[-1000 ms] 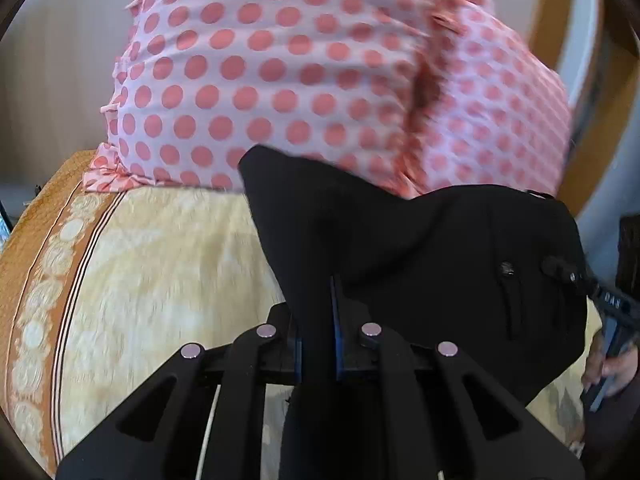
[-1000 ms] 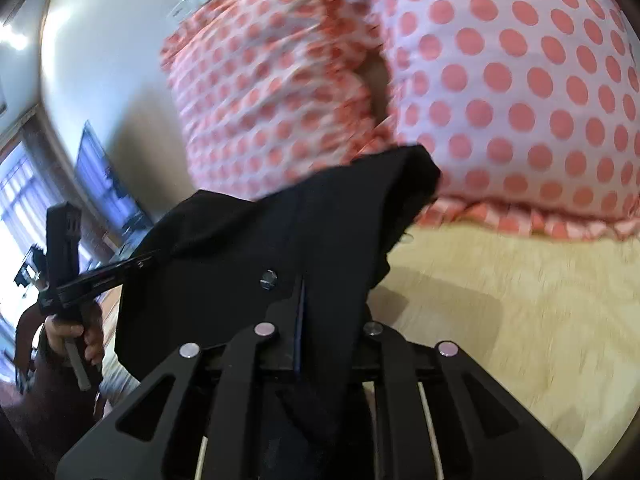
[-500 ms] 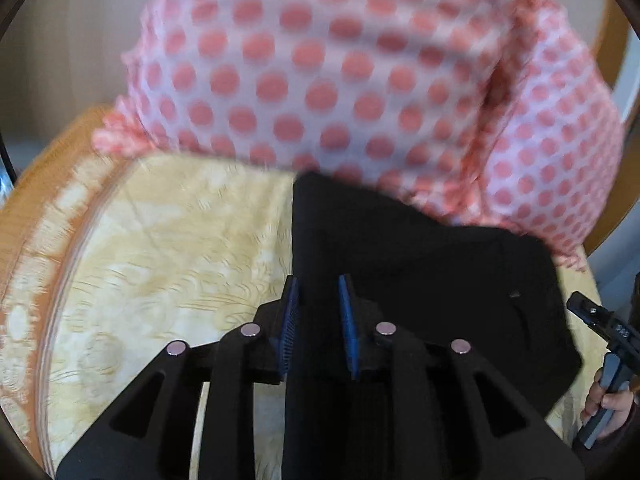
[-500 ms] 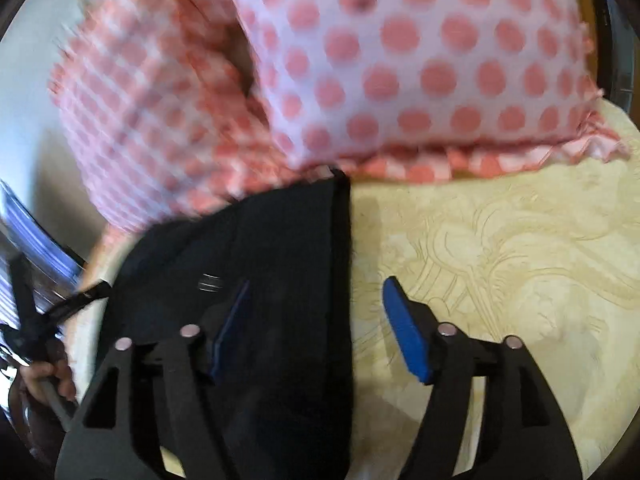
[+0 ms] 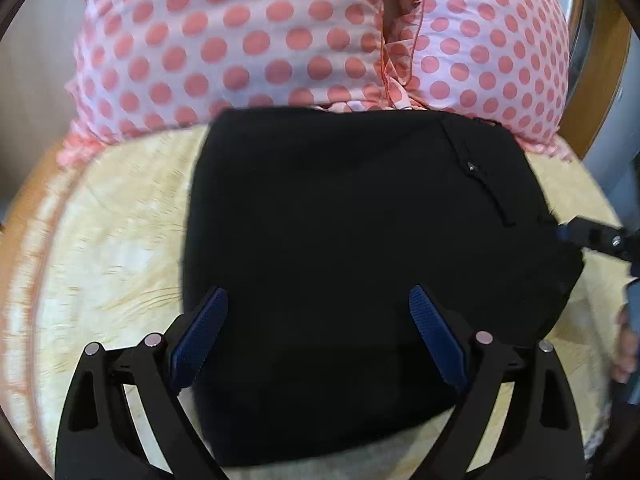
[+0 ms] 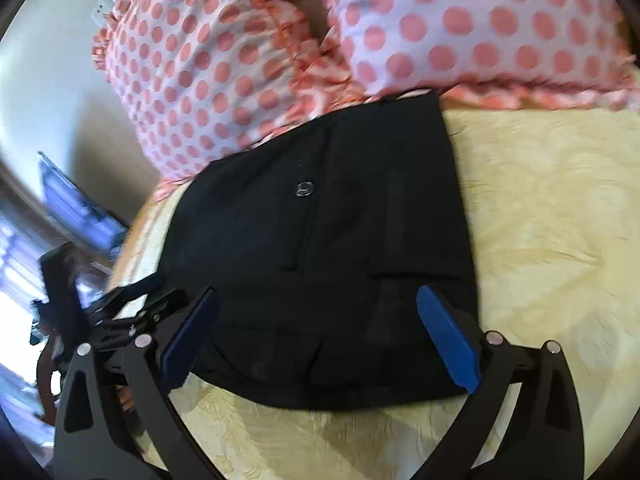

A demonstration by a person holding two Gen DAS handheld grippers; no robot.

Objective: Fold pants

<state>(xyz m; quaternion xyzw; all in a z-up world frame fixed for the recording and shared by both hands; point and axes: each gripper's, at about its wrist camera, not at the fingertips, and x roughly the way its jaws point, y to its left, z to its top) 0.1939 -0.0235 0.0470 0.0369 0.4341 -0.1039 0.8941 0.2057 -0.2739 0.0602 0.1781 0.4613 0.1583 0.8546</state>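
The black pants (image 5: 340,240) lie folded in a flat block on the yellow bedspread (image 5: 112,248), their far edge against the pillows. My left gripper (image 5: 318,300) is open and empty just above the fold's near edge. In the right wrist view the pants (image 6: 320,248) show a button and a pocket seam. My right gripper (image 6: 316,304) is open and empty over the fold's near edge. The other gripper's tip (image 5: 592,236) shows at the right edge of the left wrist view, and at the left edge of the right wrist view (image 6: 132,300).
Two pink pillows with red dots (image 5: 280,40) (image 6: 460,28) stand against the headboard behind the pants. A wooden headboard edge (image 5: 600,60) shows at the right. Yellow bedspread (image 6: 552,220) lies to the right of the pants. A screen (image 6: 72,200) stands beside the bed.
Both grippers have let go of the pants and opened wide. The lifted cloth has come down flat on the bed as a folded block. Both grippers have pulled back toward the near edge.
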